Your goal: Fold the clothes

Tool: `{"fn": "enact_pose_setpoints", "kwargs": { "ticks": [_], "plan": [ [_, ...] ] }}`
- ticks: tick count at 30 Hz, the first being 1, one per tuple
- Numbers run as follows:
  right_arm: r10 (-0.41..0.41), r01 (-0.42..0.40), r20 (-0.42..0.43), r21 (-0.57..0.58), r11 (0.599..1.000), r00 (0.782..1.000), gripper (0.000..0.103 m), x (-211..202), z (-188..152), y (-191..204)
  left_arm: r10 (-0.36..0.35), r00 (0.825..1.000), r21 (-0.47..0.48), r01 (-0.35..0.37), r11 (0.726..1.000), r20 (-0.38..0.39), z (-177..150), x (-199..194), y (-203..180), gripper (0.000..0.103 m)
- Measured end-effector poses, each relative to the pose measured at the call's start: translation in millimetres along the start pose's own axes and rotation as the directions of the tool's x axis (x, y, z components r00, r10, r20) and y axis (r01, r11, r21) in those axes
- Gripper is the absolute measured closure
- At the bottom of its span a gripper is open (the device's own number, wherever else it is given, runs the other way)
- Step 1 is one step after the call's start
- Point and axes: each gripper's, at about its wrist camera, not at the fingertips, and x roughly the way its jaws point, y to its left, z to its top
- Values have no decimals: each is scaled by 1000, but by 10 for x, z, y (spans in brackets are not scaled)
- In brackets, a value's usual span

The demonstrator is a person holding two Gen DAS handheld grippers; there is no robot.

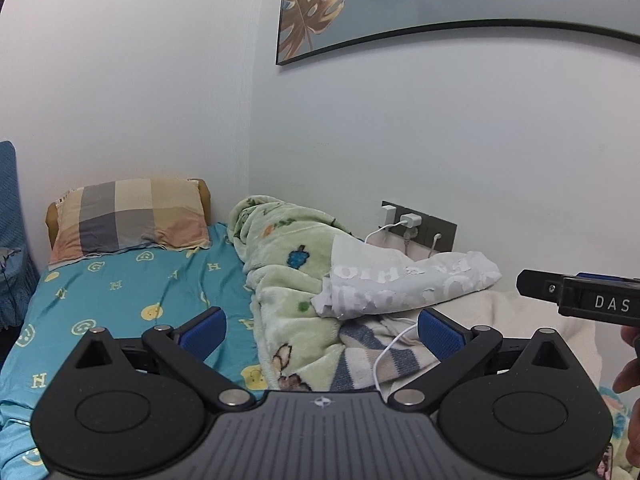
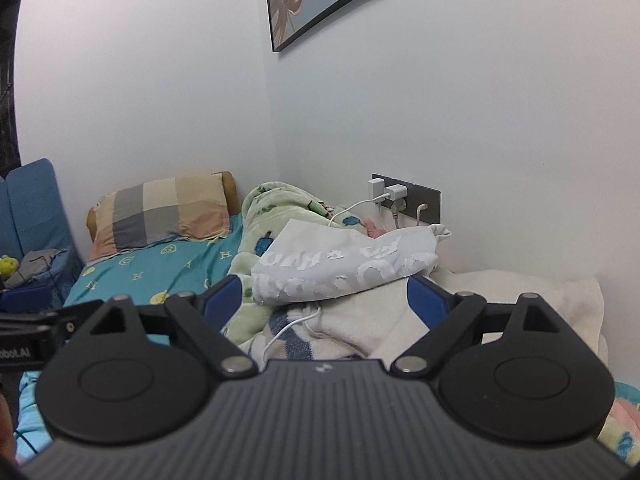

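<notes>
A pale grey garment with white lettering [image 1: 404,280] [image 2: 344,268] lies folded on top of the green blanket [image 1: 288,280] [image 2: 256,248] and a cream blanket [image 2: 500,300] by the wall. My left gripper [image 1: 322,334] is open, its blue pads [image 1: 204,334] wide apart, nothing between them, short of the garment. My right gripper [image 2: 324,300] is open as well, empty, with the garment just beyond its fingertips. The right gripper's side [image 1: 580,296] shows at the right edge of the left wrist view, with a hand [image 1: 630,364] below it.
Teal patterned sheet [image 1: 120,300] covers the bed, with a checked pillow [image 1: 128,216] at its head. Wall sockets with chargers [image 1: 412,222] sit behind the garment; a white cable [image 2: 296,324] trails over a striped blanket [image 1: 360,360]. Blue chair [image 2: 32,216] at left.
</notes>
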Motion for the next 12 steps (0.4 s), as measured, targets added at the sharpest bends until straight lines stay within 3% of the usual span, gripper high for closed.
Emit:
{"fn": "enact_pose_setpoints", "kwargs": {
  "ticks": [12],
  "plan": [
    [-18, 18, -25, -11, 1000, 1000, 12, 4, -130, 59, 17, 1000, 14, -17, 1000, -10, -24, -17, -9, 0]
  ]
}}
